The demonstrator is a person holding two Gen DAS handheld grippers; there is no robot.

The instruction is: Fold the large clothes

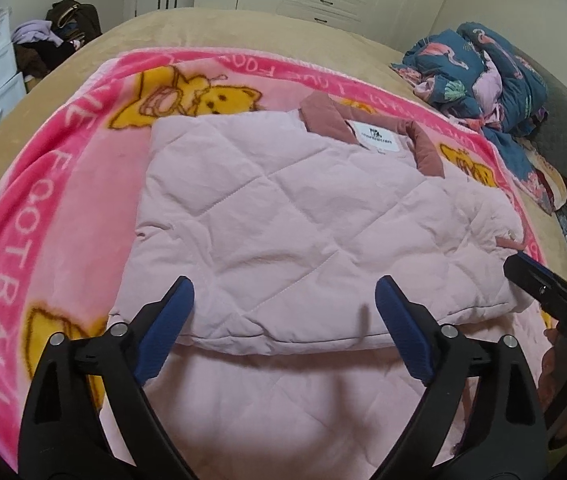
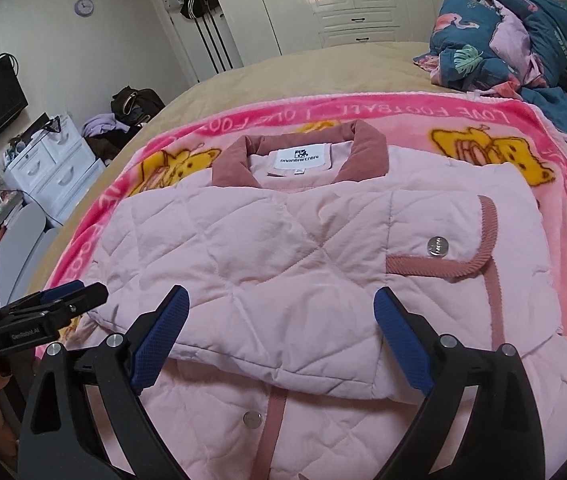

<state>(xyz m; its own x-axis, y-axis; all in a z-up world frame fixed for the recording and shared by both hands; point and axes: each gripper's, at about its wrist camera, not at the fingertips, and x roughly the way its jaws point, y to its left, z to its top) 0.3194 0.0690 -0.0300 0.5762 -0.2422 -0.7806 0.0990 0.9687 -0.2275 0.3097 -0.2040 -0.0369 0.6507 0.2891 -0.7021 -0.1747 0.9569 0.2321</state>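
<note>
Left wrist view: the left gripper [image 1: 283,312] stands with jaws wide apart, nothing between the blue pads [image 1: 165,328], poised above the near folded edge of the pink quilted jacket [image 1: 283,208]. Right wrist view: the right gripper [image 2: 279,328] is likewise spread wide and empty over the same edge. The jacket lies folded on the pink blanket [image 2: 523,148] covering the bed [image 2: 283,68], collar [image 2: 299,152] at the far side, lower portion doubled over the body. Judgement: the padded fabric is light, soft and springy; it will puff and slide. Take hold at the thick doubled edge, one gripper near each corner, pinching through all layers.
</note>
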